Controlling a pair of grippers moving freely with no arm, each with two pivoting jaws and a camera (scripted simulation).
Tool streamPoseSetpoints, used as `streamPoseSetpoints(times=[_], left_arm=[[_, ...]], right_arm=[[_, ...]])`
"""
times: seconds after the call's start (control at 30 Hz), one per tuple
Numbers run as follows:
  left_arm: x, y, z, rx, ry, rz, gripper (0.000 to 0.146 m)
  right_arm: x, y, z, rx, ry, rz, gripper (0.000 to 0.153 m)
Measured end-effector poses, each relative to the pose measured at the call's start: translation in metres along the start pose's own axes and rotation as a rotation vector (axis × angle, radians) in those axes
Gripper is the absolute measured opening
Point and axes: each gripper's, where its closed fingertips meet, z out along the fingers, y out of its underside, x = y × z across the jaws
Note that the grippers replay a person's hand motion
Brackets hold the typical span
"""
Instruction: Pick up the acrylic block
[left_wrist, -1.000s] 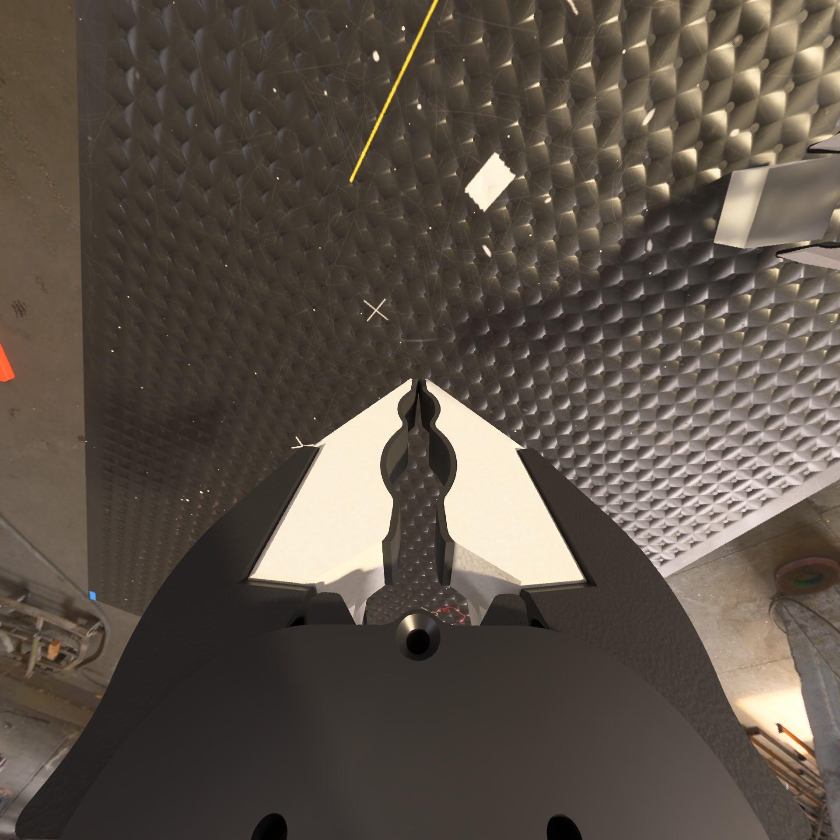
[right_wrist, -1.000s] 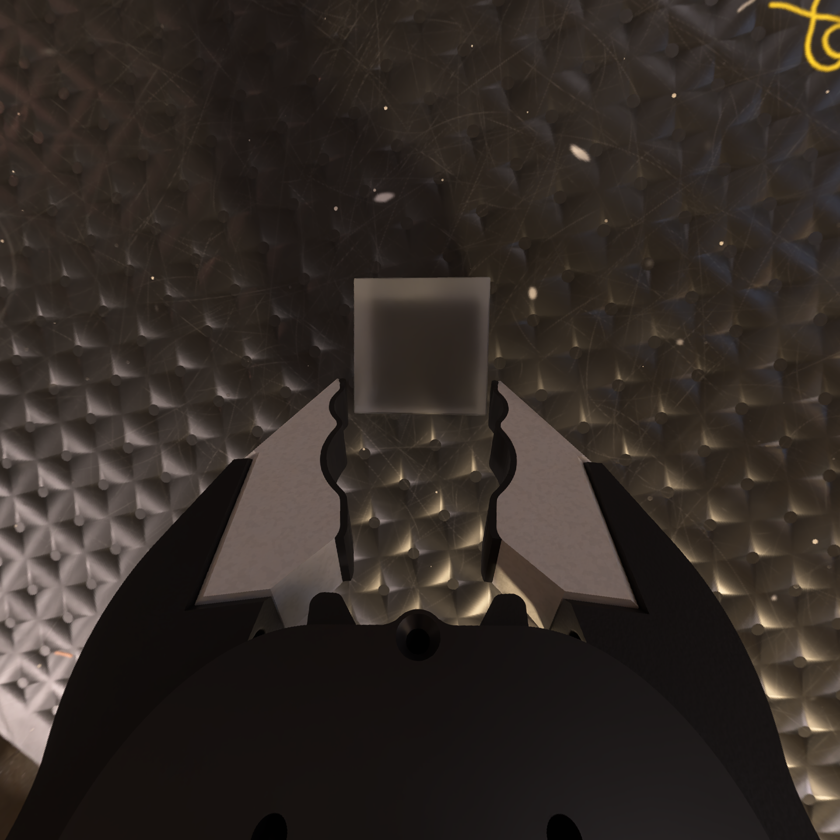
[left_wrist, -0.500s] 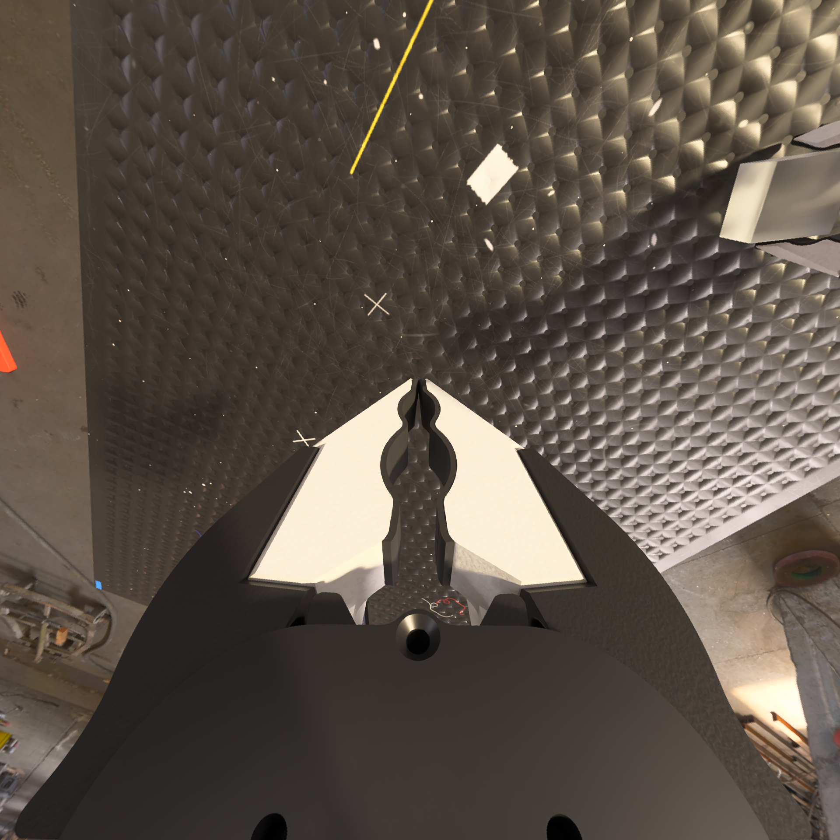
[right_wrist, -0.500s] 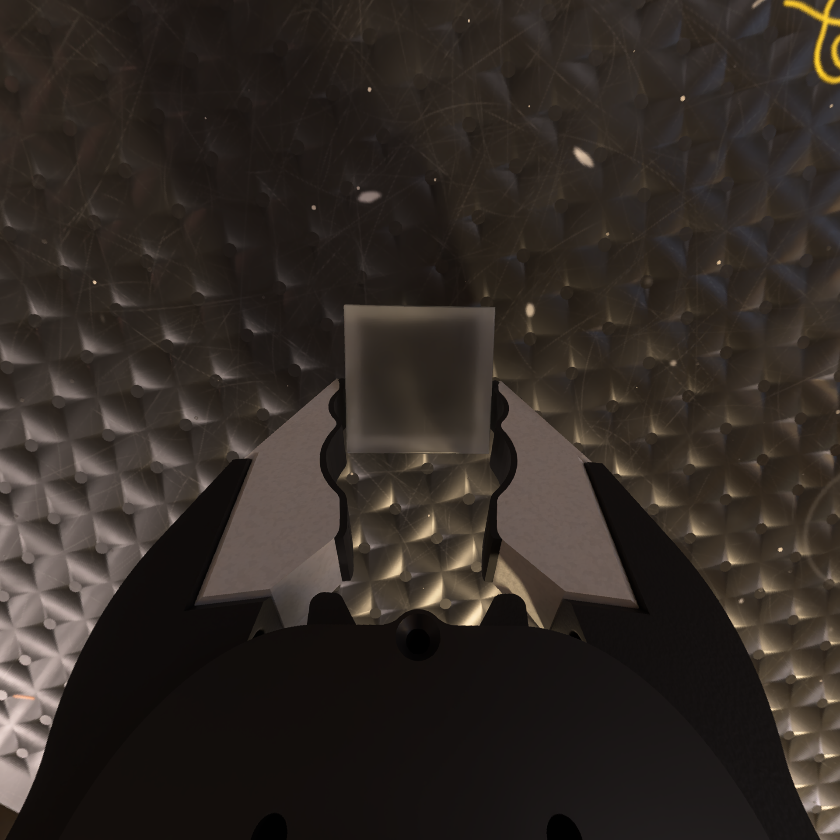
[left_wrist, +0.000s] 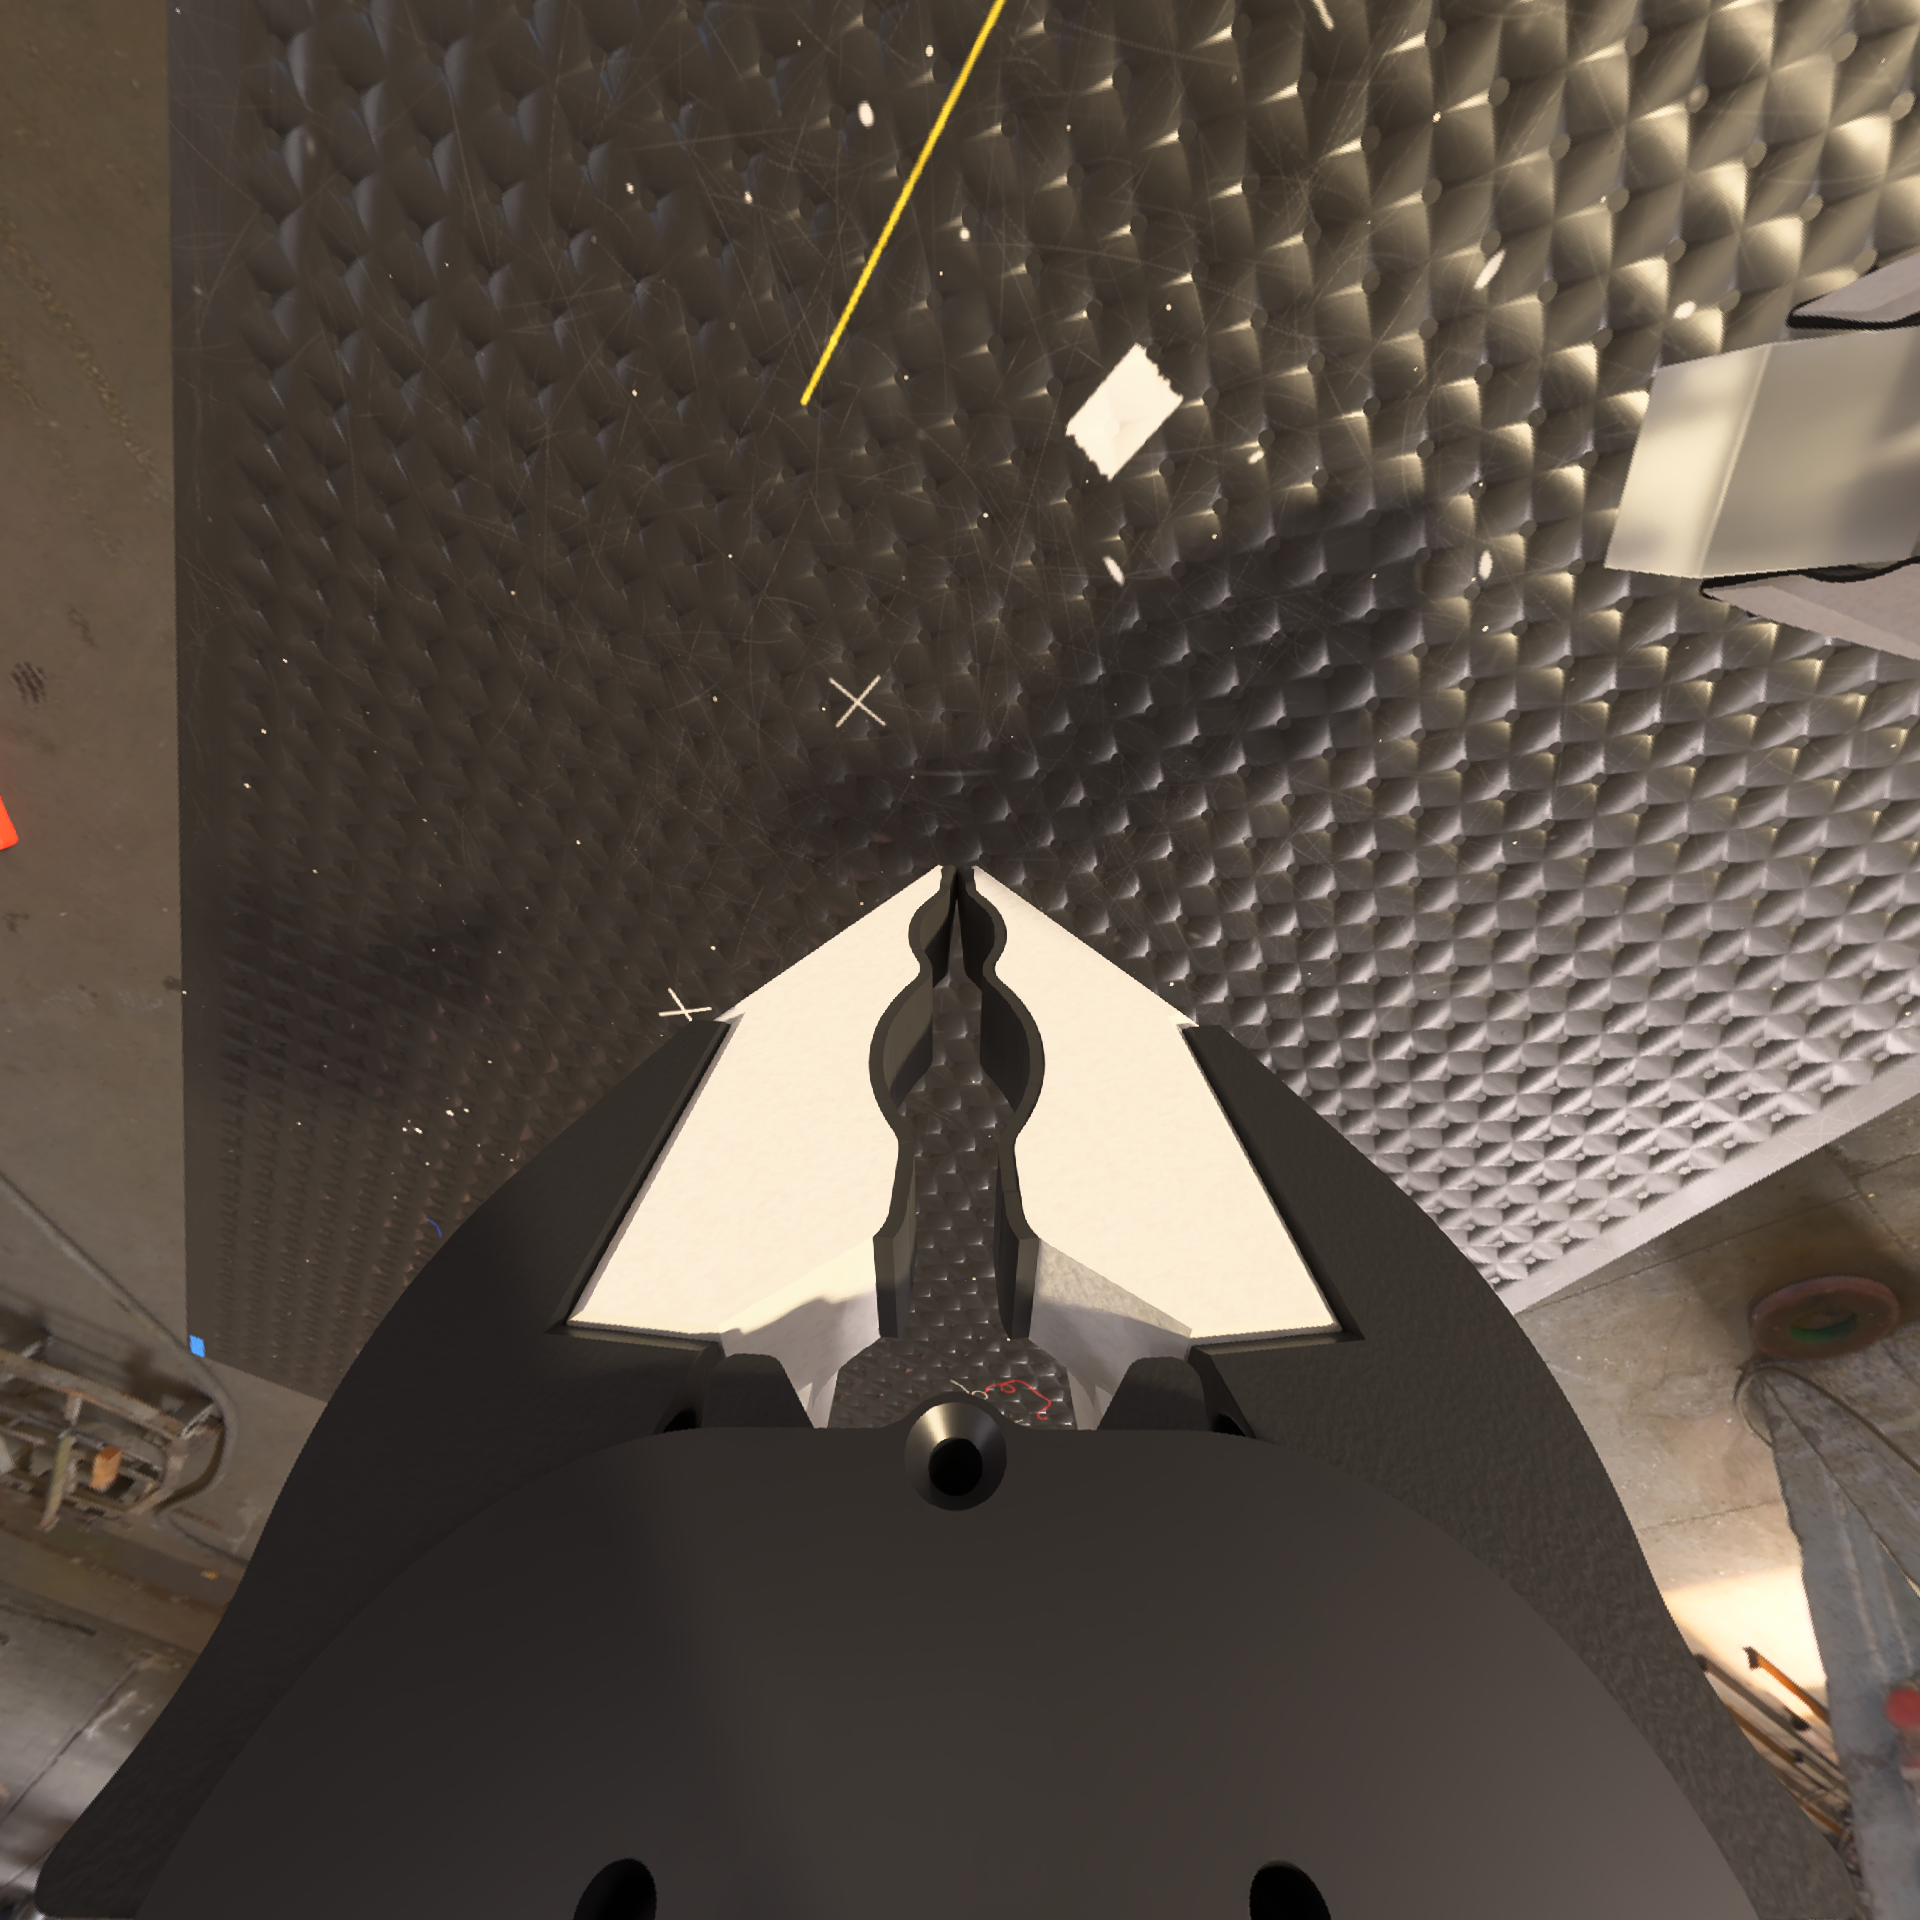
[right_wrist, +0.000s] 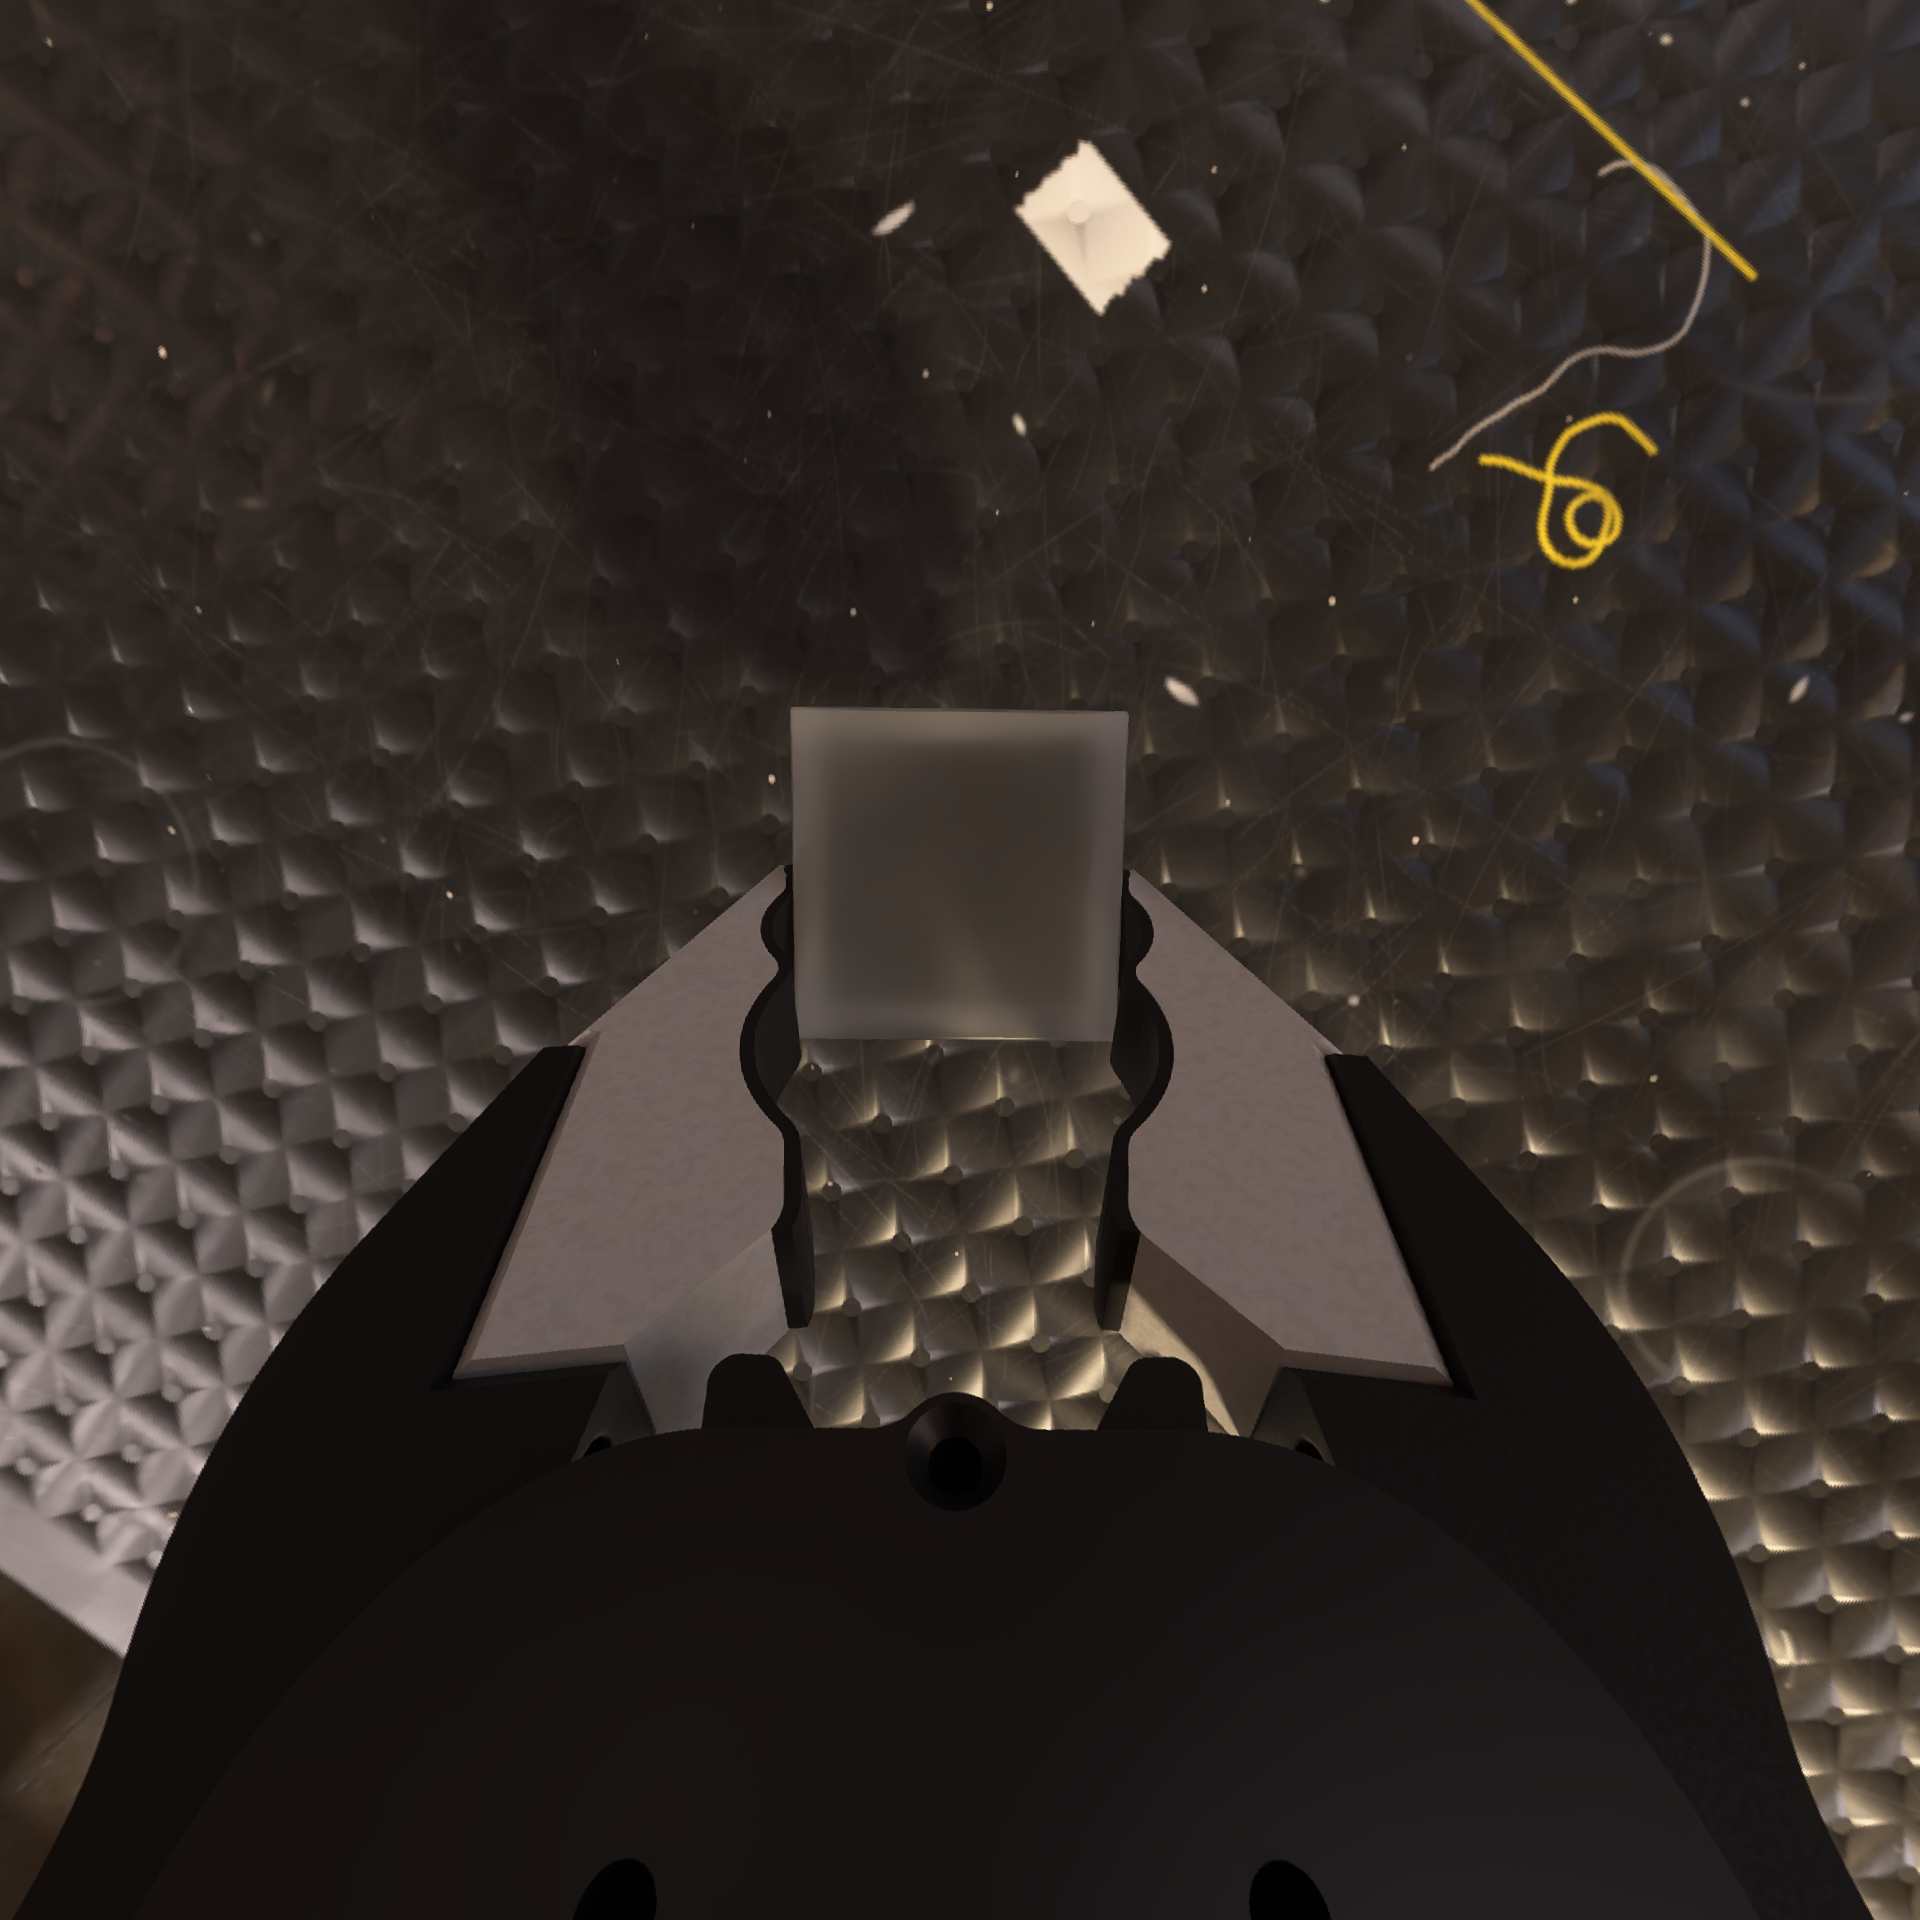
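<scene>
Acrylic block (right_wrist: 956, 873) hides right hand-held gripper (right_wrist: 956, 883) fingertips.

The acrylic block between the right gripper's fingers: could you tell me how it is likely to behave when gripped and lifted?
The acrylic block looks like a stiff, flat-sided cube, so it probably won't flex or roll. Its smooth, frosted faces may be slippery against the right gripper. Only its near part sits between the fingertips, so it might pivot.

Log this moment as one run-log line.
right gripper: shut on acrylic block, lifted off studded mat | left gripper: shut, empty | white scrap: on mat
</scene>
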Motion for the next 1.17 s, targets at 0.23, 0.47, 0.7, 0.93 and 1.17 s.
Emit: streamPoseSetpoints(times=[0.23, 0.47, 0.7, 0.93, 1.17], left_arm=[[0.0, 0.0, 0.0, -0.02, -0.001, 0.005, 0.0], [0.0, 0.0, 0.0, -0.004, 0.005, 0.002, 0.0], [0.0, 0.0, 0.0, 0.004, 0.01, -0.001, 0.0], [0.0, 0.0, 0.0, -0.012, 0.003, 0.004, 0.0], [0.0, 0.0, 0.0, -0.011, 0.003, 0.005, 0.0]], right_arm=[[0.002, -0.026, 0.011, -0.094, -0.001, 0.018, 0.059], [0.003, -0.033, 0.018, -0.1, -0.017, 0.055, 0.059], [0.002, -0.036, 0.017, -0.138, -0.036, 0.069, 0.059], [-0.002, -0.036, 0.015, -0.17, -0.057, 0.104, 0.059], [-0.003, -0.035, 0.014, -0.229, -0.044, 0.093, 0.059]])
